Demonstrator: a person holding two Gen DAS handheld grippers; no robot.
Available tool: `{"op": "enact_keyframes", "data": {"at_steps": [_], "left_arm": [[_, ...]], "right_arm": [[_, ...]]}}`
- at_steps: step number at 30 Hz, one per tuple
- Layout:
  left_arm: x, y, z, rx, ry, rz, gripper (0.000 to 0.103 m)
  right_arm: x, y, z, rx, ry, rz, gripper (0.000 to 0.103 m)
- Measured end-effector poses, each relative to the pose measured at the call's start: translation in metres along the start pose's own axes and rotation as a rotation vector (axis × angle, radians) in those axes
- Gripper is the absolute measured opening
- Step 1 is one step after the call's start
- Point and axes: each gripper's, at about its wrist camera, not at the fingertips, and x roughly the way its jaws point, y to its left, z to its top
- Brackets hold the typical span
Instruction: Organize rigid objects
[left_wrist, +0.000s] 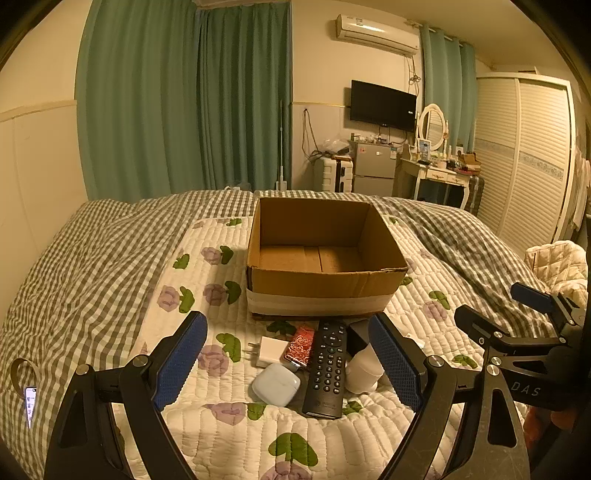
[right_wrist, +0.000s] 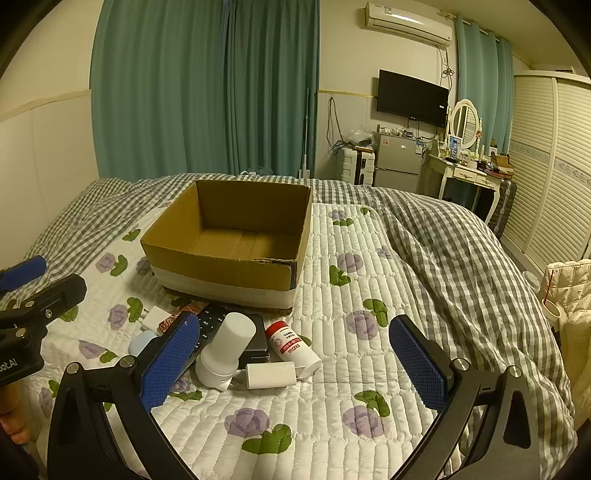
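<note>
Open cardboard box (left_wrist: 325, 284) sits upright on the bed, nothing in it. Just in front lie a black remote (left_wrist: 327, 367), white earbud case (left_wrist: 276, 384), white charger (left_wrist: 271, 350), red patterned pack (left_wrist: 300, 347), white cylinder (right_wrist: 226, 347), red-capped bottle (right_wrist: 293, 347) on its side, white adapter (right_wrist: 271, 374) & a black box (right_wrist: 255, 343).

Both views are lit by dim, warm yellowish indoor light from overhead; the left wrist view is more amber. Fisheye distortion bends the green pleated curtains (left_wrist: 184, 103) and leaves dark corners. The open brown cardboard box (right_wrist: 229, 236) holds soft shadow inside. Far furniture looks slightly soft and grainy. A small lit white screen (left_wrist: 30, 404) glares at the left edge.
</note>
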Motion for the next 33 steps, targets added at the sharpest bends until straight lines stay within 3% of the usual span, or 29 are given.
{"op": "enact_keyframes", "data": {"at_steps": [13, 17, 20, 23, 25, 27, 30, 33], "left_arm": [[0.013, 0.004, -0.002, -0.009, 0.028, 0.023, 0.091], [0.032, 0.017, -0.010, -0.032, 0.076, 0.051, 0.091], [0.041, 0.021, -0.015, -0.032, 0.095, 0.070, 0.091], [0.049, 0.024, -0.021, -0.028, 0.116, 0.080, 0.091], [0.056, 0.025, -0.024, -0.022, 0.137, 0.091, 0.091], [0.064, 0.025, -0.025, -0.012, 0.164, 0.094, 0.091], [0.072, 0.021, -0.023, -0.007, 0.179, 0.080, 0.091], [0.081, 0.007, -0.021, 0.014, 0.220, 0.051, 0.091]], "right_arm": [[0.012, 0.001, -0.006, -0.014, 0.032, 0.015, 0.103], [0.045, 0.009, -0.011, -0.018, 0.123, 0.065, 0.103], [0.072, 0.020, -0.016, -0.028, 0.195, 0.122, 0.094], [0.099, 0.028, -0.021, -0.013, 0.260, 0.185, 0.091], [0.112, 0.027, -0.024, 0.015, 0.289, 0.212, 0.077], [0.119, 0.025, -0.023, 0.048, 0.303, 0.255, 0.071], [0.120, 0.025, -0.018, 0.061, 0.297, 0.297, 0.039], [0.108, 0.022, -0.008, 0.083, 0.247, 0.309, 0.037]]}}
